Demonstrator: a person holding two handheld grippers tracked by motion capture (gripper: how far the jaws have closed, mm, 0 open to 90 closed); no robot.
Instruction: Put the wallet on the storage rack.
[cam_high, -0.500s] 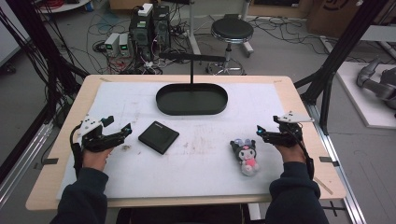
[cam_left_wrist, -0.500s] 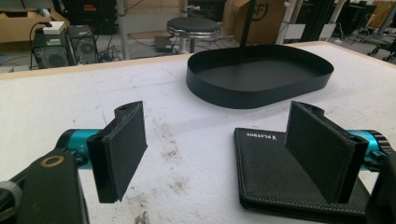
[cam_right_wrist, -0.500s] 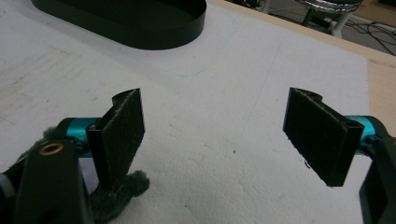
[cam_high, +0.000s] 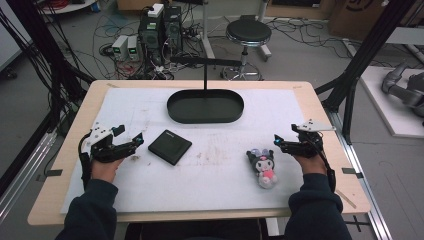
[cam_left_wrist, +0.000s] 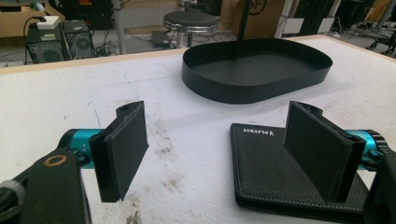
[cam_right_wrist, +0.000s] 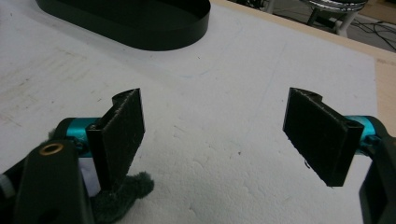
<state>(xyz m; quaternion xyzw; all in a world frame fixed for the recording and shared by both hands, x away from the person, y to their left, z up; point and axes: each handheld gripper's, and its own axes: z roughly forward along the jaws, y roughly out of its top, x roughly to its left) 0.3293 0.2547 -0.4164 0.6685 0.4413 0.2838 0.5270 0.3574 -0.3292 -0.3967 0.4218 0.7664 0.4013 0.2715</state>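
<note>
A black leather wallet (cam_high: 170, 146) lies flat on the white mat, left of centre. My left gripper (cam_high: 129, 133) rests open just to its left. In the left gripper view the wallet (cam_left_wrist: 271, 172) sits in front of and partly behind the right-hand jaw, with the left gripper (cam_left_wrist: 219, 154) open and nothing between the jaws. A dark plush toy with a pink body (cam_high: 263, 166) lies right of centre. Beside it, to the right, my right gripper (cam_high: 278, 142) is open. In the right gripper view the plush toy's fuzzy edge (cam_right_wrist: 128, 189) shows under the left jaw of the open right gripper (cam_right_wrist: 219, 140).
A black oval tray (cam_high: 205, 118) stands at the back middle of the mat, with a thin black post rising behind it. The same tray (cam_left_wrist: 219, 91) lies ahead of the left gripper, and the tray (cam_right_wrist: 187, 32) is at the upper left for the right gripper. Wooden table edges frame the mat.
</note>
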